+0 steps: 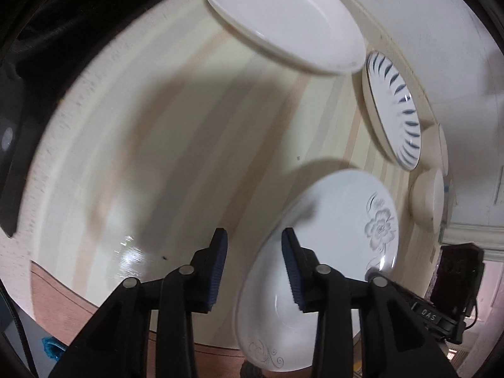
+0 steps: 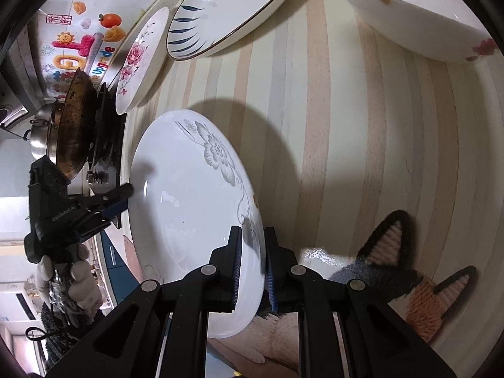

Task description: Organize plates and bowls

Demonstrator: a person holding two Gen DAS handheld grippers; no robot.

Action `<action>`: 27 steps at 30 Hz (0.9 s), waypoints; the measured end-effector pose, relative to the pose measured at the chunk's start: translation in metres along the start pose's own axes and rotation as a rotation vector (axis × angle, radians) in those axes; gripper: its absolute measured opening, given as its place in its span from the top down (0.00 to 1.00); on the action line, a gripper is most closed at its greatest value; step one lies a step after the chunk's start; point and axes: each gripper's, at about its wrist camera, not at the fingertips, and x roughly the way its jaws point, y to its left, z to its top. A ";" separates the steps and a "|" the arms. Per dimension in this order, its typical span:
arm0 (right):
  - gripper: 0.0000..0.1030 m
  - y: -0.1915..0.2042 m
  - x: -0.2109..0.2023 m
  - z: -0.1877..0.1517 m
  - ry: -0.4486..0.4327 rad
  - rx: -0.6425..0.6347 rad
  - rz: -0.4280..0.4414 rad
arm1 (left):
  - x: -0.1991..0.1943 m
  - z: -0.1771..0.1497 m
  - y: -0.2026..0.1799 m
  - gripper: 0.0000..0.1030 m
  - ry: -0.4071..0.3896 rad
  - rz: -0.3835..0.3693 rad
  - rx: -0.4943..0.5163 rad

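at nine o'clock in the right wrist view the left gripper [image 2: 121, 200] has its fingers spread at the far rim of the grey-flower plate [image 2: 189, 208], one finger over it, no squeeze visible. at six o'clock the right gripper [image 2: 253, 267] pinches that plate's near rim above the striped counter [image 2: 346, 126]. at twelve lies the blue-leaf plate [image 2: 233, 9].

We count plates: 4 – grey-flower plate [image 2: 189, 189], blue-leaf plate [image 2: 233, 9], pink-flower plate [image 2: 138, 60], large white plate [image 2: 409, 15] | pans: 1 [image 2: 74, 126] | tongs: 2 – right tongs [image 2: 253, 271], left tongs [image 2: 121, 200]
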 end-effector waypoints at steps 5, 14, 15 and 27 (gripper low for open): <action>0.86 0.006 -0.001 -0.004 -0.040 -0.060 -0.031 | -0.007 -0.017 -0.009 0.76 -0.047 0.062 0.056; 0.86 -0.002 -0.025 -0.014 -0.078 -0.083 -0.050 | -0.016 -0.037 -0.031 0.76 -0.053 0.060 0.089; 0.86 -0.006 -0.029 -0.015 -0.074 -0.074 -0.048 | -0.013 -0.039 -0.039 0.76 -0.049 0.057 0.089; 0.86 -0.067 -0.070 -0.032 -0.077 0.007 -0.081 | 0.027 -0.057 -0.096 0.76 0.001 0.048 0.138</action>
